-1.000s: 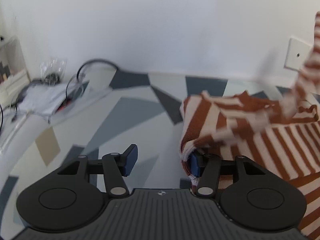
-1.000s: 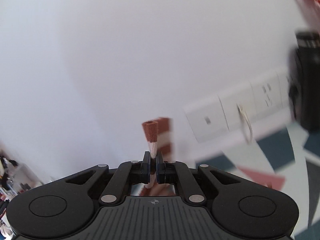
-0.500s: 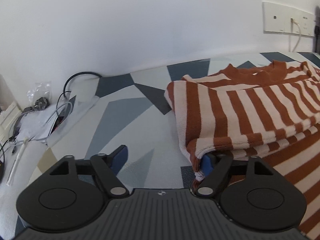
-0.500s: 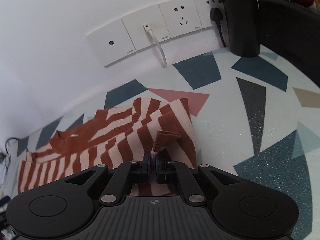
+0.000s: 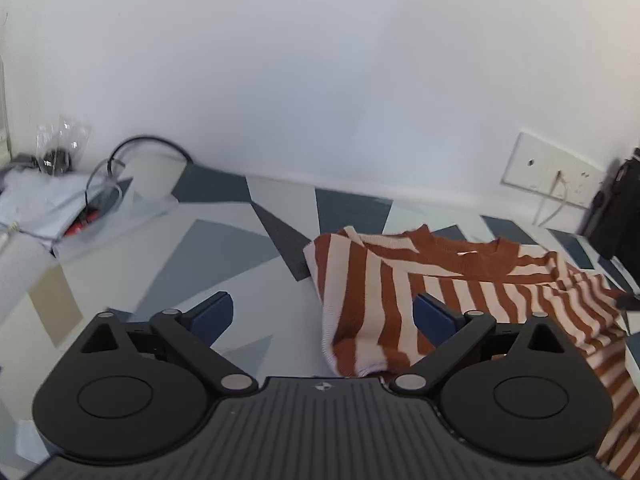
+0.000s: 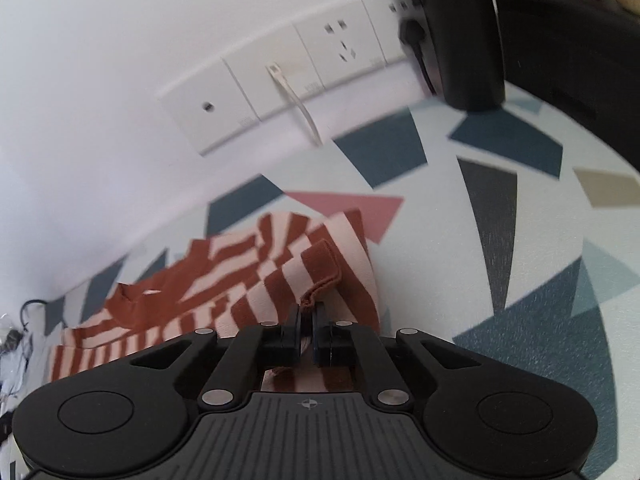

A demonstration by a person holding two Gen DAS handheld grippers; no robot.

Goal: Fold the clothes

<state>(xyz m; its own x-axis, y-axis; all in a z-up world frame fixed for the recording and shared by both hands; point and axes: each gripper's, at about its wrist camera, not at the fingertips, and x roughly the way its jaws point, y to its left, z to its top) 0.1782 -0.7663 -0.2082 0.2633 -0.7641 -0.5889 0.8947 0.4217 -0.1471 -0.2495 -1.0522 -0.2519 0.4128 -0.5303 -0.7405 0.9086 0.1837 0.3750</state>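
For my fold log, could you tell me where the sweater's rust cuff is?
In the right wrist view, the cuff sits just ahead of the right gripper, below the wall sockets.

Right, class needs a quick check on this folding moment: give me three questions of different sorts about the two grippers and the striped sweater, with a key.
1. True or false: the left gripper is shut on the striped sweater.
2. Multiple choice: what do the jaws of the right gripper pinch?
A. a white cable
B. a brown-edged part of the sweater
C. nothing
3. Fill in: the sweater lies on a patterned tabletop, below a row of white wall ____.

Key: 1 false, its jaws stand wide apart, with the sweater's fold between them but not clamped; 2 B; 3 sockets.
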